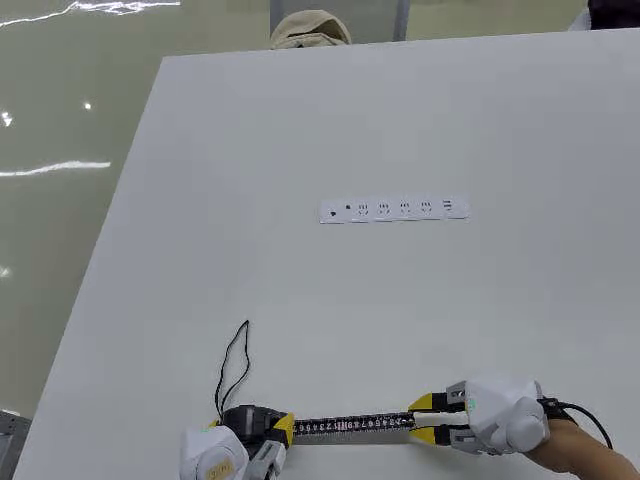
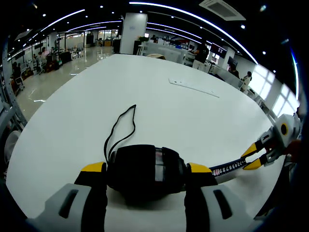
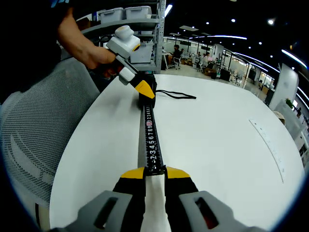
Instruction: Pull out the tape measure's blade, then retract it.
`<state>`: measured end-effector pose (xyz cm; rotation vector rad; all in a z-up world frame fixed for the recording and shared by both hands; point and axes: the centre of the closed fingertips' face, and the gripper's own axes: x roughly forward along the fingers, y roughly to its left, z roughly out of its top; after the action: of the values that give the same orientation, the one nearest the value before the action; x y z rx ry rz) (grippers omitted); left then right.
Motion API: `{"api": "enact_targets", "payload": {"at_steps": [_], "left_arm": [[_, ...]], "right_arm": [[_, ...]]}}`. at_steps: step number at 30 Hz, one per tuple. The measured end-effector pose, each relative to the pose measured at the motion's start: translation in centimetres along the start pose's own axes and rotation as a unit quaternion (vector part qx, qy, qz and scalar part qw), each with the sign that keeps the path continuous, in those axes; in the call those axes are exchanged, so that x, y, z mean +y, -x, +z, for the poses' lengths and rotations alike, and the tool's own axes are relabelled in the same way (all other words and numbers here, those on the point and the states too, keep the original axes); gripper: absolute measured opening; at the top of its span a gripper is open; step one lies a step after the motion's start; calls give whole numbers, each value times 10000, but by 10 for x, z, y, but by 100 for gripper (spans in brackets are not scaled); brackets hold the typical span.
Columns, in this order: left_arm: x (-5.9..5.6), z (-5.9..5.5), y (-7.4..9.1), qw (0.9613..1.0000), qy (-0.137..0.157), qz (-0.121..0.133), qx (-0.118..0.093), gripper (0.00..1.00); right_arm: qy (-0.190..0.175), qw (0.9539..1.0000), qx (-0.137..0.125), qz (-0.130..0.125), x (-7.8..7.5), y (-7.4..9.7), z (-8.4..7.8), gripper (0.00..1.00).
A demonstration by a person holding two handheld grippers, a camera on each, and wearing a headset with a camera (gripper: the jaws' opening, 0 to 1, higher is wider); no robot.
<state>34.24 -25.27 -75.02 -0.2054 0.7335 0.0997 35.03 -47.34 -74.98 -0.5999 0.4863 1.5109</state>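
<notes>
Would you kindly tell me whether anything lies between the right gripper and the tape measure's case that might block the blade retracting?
Nothing visible does. The blade runs straight over bare table from the case to the right gripper; the strap loops away from it, and the power strip lies well clear.

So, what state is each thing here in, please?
tape measure case, gripped, on the table
blade, partly pulled out, lying along the table
left gripper, shut on the tape measure case
right gripper, shut on the blade's tip
strap, slack on the table
power strip, nothing plugged in
</notes>
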Motion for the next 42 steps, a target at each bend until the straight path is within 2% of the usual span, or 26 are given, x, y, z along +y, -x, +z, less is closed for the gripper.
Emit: {"api": "enact_targets", "payload": {"at_steps": [42], "left_arm": [[0, 1, 2, 9999, 113, -90, 7, 62]], "right_arm": [[58, 10000, -71, 30, 0, -13, 18, 12]]}}
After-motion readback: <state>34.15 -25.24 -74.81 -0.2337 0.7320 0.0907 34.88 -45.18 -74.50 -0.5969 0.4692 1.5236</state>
